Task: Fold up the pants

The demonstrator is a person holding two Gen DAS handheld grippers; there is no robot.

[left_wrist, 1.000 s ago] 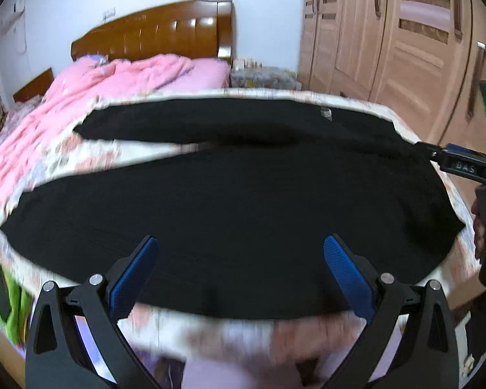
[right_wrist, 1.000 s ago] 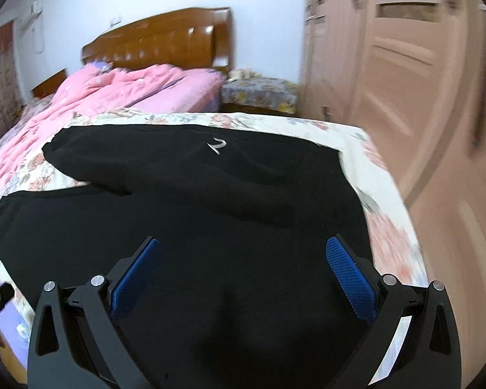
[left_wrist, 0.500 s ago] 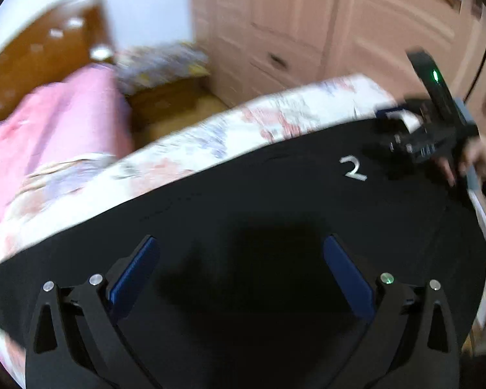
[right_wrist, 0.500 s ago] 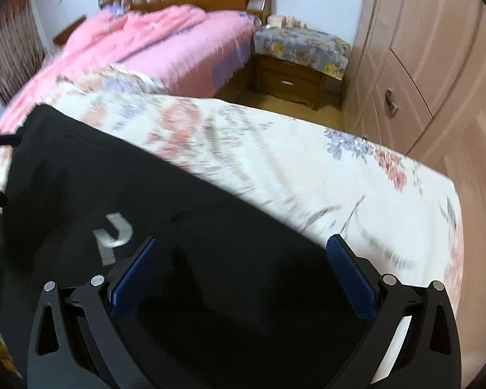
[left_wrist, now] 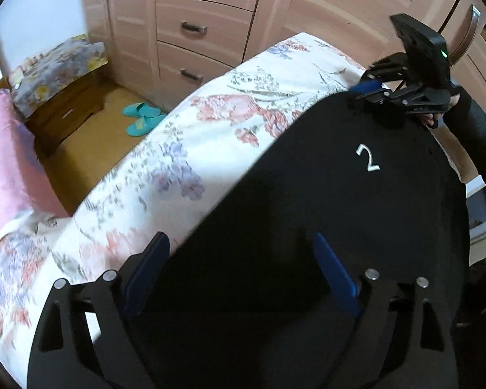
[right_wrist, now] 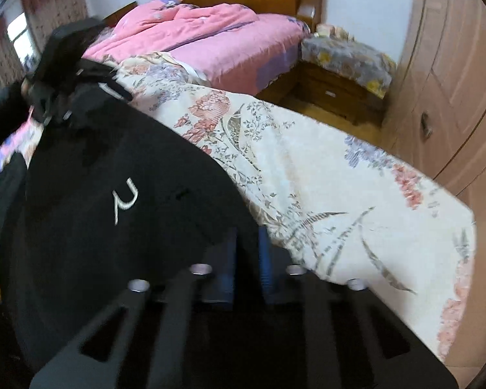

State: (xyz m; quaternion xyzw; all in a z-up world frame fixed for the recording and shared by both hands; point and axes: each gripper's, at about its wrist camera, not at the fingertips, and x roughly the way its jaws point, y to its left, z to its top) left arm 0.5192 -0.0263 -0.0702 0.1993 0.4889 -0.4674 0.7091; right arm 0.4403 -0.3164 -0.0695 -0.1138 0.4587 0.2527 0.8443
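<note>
Right gripper, lower centre, just clamped on pants edge; left gripper closing, fabric between, ungripped. Risk: lifting one-sided skews fold.

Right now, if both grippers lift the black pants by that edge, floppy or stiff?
Likely floppy: the black pants lie flat, draped over the floral sheet. The unheld middle would probably sag. The right gripper is shut on their edge; the left gripper stands open, so a one-sided lift would likely trail.
</note>
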